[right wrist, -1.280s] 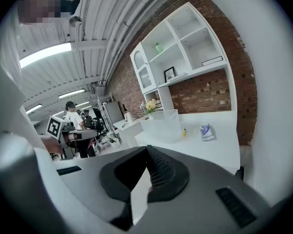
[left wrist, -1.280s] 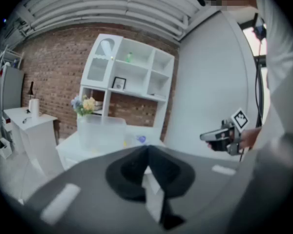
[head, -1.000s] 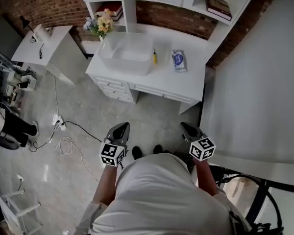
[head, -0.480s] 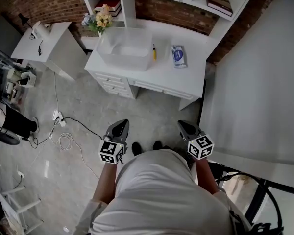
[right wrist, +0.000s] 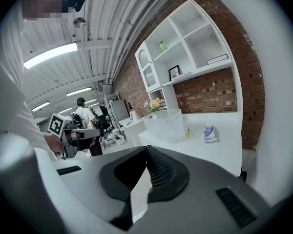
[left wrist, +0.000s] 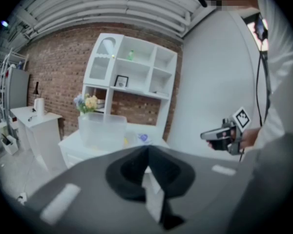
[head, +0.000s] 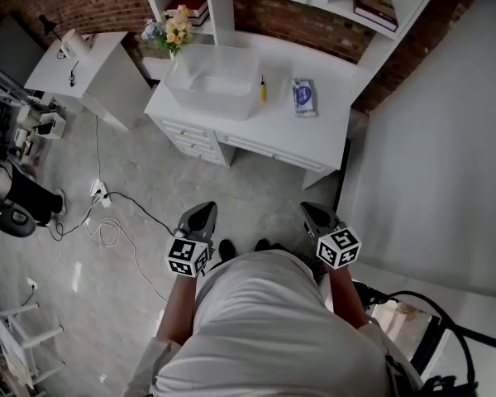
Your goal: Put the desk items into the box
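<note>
The task has barely begun: the person stands well back from the desk point(head: 314, 135), with open floor between, and nothing has gone into the box point(head: 208, 99), so the step in hand looks like the approach. The left gripper point(head: 205, 213) and right gripper point(head: 311, 212) are held low in front of the body, apart from each other and pointing toward the desk. In each gripper's own view the jaws are pressed together tip to tip with nothing between them, so both are empty. The box sits on the left part of the desk top, just beside a bunch of flowers point(head: 172, 32). It is a translucent, open-topped tub with slightly flaring walls, and it appears empty. To its right, near but not touching, lies a small thin yellow thing, probably a pen point(head: 263, 89), its length running front to back on the desk. Further right, apart from the pen, lies a flat blue-and-white packet point(head: 303, 97). Both rest on bare white surface with room around them. The next move probably calls for stepping up to the desk, opening one pair of jaws and lowering them over the pen or the packet. The pen is slim and may roll or slip, so a grip across its middle would suit; the packet likely needs pinching at an edge.
</note>
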`<state>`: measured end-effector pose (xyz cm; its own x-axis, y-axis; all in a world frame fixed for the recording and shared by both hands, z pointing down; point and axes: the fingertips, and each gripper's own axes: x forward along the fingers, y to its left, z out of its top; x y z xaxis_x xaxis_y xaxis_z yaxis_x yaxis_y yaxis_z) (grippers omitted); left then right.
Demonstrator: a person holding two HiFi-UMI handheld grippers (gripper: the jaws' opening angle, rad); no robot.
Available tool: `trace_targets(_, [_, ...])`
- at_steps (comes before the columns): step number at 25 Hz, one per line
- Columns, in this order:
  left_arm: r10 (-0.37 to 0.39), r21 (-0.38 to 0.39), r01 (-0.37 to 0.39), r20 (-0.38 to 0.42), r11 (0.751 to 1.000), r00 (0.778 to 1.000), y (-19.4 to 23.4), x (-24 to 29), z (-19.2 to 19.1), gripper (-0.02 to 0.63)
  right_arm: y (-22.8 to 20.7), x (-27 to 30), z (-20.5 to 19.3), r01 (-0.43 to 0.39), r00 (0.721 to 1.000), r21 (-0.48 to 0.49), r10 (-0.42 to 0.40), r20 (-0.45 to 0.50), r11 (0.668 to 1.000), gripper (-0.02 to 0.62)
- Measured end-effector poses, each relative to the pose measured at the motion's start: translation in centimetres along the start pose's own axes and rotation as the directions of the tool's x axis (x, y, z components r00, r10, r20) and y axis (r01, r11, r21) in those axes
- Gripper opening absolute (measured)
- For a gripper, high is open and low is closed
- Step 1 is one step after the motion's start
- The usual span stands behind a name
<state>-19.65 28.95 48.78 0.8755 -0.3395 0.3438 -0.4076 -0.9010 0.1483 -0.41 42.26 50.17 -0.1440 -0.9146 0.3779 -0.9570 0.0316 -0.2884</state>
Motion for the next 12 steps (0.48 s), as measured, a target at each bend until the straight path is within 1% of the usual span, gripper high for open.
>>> trace_targets(7, [0.032,-0.024,-0.031,0.010,0.999,0.999,-1.7,1.1,-0.5,0.003,-1.8,-0.8,-0.8,-0.020,0.999,-0.055,0.018,-0.034,0.998,0.002])
trace_targets(12, [0.047,-0.038,-0.047,-0.004,0.998,0.999,-2.8,1.8,-1.2,0.003,-2.6,-1.4,-1.5,-0.040,0.998,-0.049,0.038,-0.048,0.998,0.002])
